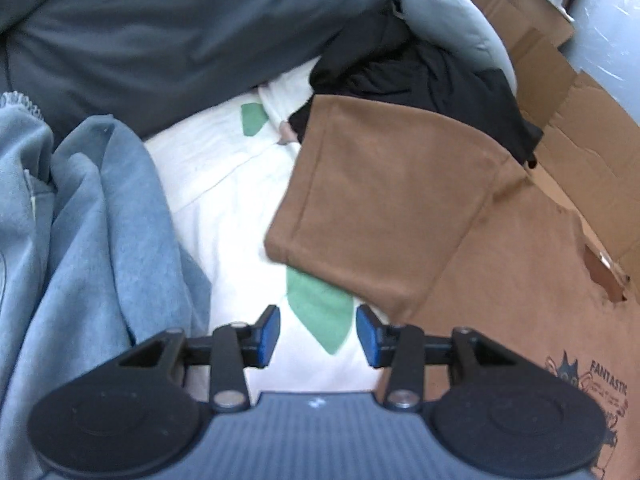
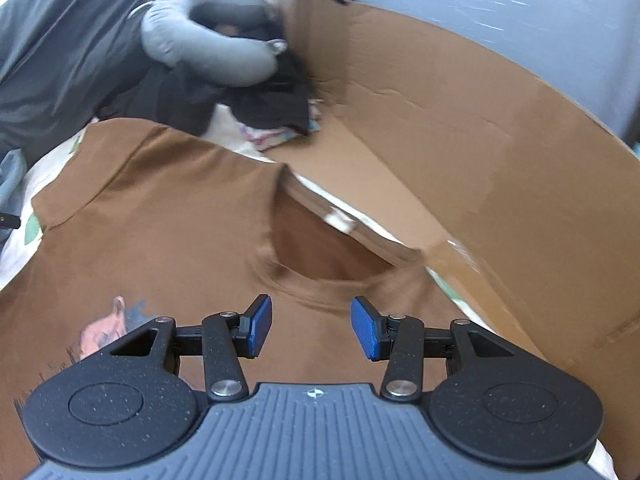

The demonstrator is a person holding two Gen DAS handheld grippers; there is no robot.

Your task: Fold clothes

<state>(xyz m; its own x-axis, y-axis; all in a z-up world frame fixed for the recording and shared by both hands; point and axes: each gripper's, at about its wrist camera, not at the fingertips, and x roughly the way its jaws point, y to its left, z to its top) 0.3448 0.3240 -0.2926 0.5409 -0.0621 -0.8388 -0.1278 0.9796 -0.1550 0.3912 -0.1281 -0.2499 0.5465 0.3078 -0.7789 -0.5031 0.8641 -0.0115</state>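
- Two grippers hang over one brown T-shirt (image 2: 168, 208), and neither has hold of it; the shirt lies spread, print side up, on a white sheet with green leaf shapes (image 1: 224, 200).
- Its neckline (image 2: 320, 268) points toward a wall of flattened cardboard (image 2: 460, 120), and one short sleeve (image 1: 380, 200) lies flat out to the side over the sheet.
- Seen from its own camera, the left gripper (image 1: 318, 330) has its blue pads partly apart with nothing between them; only a green leaf of the sheet shows in the gap, just beside the sleeve hem.
- On the right wrist view, the right gripper (image 2: 311, 328) also stands partly apart and empty, just short of the collar, above the chest of the shirt.
- Judged from this layout, the step in hand is the approach before the first fold: the shirt looks laid out but no fold shows yet.
- Next, the left gripper would likely need to come down on the sleeve or shoulder edge and pinch a single layer, not the sheet beneath.
- Meanwhile the right gripper would need a matching hold near the collar or far shoulder so the side can be carried over evenly.
- Other items crowd the far end: a black garment (image 1: 420, 76), a grey neck pillow (image 2: 208, 36) and a light-blue garment (image 1: 100, 220), all clear of the shirt's body.
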